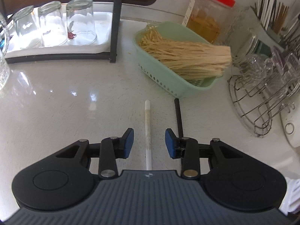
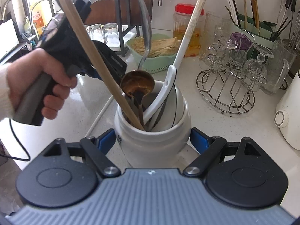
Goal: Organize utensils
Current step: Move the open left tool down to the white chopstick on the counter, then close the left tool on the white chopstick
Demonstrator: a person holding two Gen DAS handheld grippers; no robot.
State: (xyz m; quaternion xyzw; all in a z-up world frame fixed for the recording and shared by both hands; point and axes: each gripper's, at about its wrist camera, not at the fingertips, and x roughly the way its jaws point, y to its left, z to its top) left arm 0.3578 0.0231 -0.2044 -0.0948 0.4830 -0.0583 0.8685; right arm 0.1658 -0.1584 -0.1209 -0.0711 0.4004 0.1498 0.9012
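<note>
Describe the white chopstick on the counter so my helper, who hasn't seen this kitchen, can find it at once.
Start at the mint green basket of pale noodles on the grey counter. Just in front of it two thin sticks lie side by side, and the left gripper hovers with open jaws over one. That one is the white chopstick; its neighbour is a black chopstick.

Two black grippers with blue pads, silver screws and ribbed grey housing; bare hand, white sleeve.
</note>
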